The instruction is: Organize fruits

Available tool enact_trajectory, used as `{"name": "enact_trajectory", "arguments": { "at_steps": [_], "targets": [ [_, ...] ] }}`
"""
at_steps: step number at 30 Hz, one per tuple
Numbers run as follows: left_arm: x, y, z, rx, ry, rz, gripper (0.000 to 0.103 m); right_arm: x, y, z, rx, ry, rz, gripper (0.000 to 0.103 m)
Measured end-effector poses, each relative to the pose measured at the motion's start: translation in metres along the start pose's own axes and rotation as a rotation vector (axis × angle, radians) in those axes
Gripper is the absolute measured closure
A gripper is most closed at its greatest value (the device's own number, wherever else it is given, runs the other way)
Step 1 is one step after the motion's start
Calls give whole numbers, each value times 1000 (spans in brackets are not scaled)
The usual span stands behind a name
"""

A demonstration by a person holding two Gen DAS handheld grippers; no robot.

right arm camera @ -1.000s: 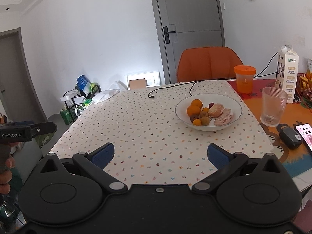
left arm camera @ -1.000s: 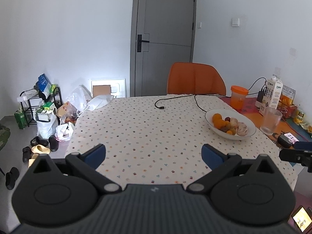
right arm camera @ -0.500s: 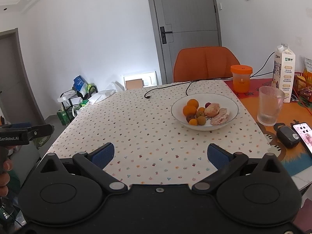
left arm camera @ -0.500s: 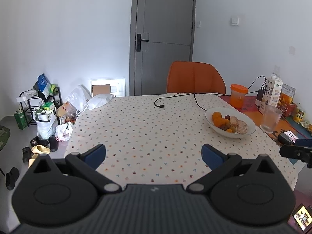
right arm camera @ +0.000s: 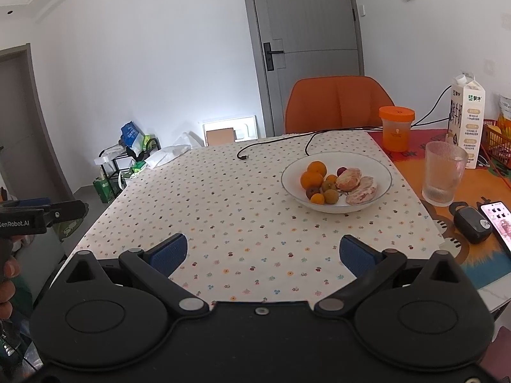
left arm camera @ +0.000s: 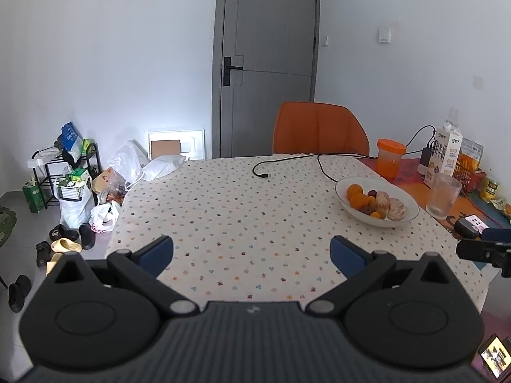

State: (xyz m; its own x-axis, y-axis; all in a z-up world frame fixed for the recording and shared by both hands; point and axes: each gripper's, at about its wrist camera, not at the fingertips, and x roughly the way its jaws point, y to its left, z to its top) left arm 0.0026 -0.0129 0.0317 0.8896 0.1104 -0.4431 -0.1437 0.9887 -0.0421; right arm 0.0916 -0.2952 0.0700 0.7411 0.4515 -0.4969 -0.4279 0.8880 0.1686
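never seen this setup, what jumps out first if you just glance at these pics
The white bowl of fruit stands out on the dotted tablecloth: whole oranges on its left, two peeled citrus pieces on its right. Behind the table is a bright orange chair. Both the left gripper and the right gripper are open and empty at the near edge.

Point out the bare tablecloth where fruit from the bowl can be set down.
Free: the dotted tablecloth left of the white bowl, from the near edge back to the black cable. Crowded: right of the bowl, where the glass, orange-lidded jar, milk carton and phone stand.
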Motion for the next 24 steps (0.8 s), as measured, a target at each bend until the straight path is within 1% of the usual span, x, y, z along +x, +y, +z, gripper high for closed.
{"name": "enact_trajectory", "arguments": {
  "at_steps": [16,20,24],
  "targets": [
    [4,-4,-2,4,9,-8,0,1,-2,-1,8,5,-10,0],
    [5,-4,-2,1,11,-9,0,-1,-2,-2,10,2,6,0],
    [5,-4,-2,1,7,-12,0,0,-1,-1,7,2,4,0]
  ]
}}
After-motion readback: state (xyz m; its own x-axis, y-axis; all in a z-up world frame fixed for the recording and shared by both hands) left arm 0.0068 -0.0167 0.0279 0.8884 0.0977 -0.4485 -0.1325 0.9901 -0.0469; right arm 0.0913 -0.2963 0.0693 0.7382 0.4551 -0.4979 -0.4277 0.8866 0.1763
